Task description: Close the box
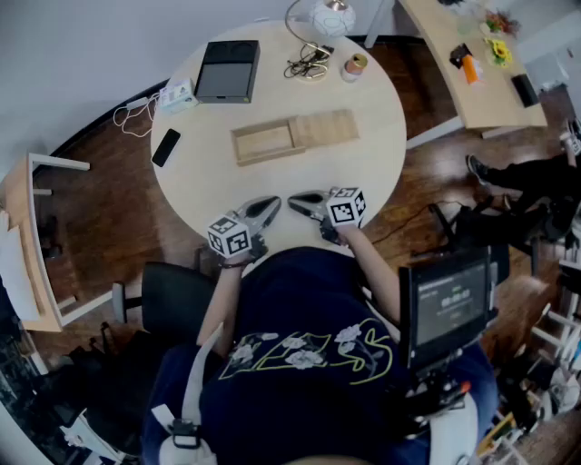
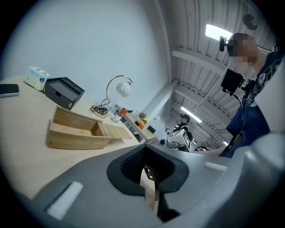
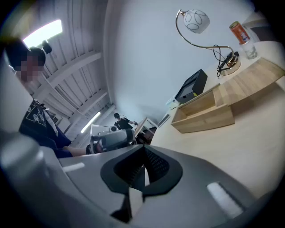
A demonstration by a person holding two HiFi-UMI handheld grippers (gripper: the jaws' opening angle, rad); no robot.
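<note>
A light wooden box [image 1: 263,143] lies open in the middle of the round table [image 1: 381,154], with its sliding lid [image 1: 323,127] pulled out to the right. In the left gripper view the box [image 2: 75,130] is ahead to the left; in the right gripper view the box [image 3: 202,113] is ahead to the right. My left gripper [image 1: 270,207] and right gripper [image 1: 296,202] rest at the table's near edge, tips pointing at each other, well short of the box. Both sets of jaws are shut with nothing between them.
A black case [image 1: 227,71], a tissue pack [image 1: 177,94] and a phone [image 1: 166,147] lie at the back left. A desk lamp [image 1: 329,18], tangled cables [image 1: 309,64] and a small cup [image 1: 355,65] stand at the back. A chair [image 1: 172,300] is at my left.
</note>
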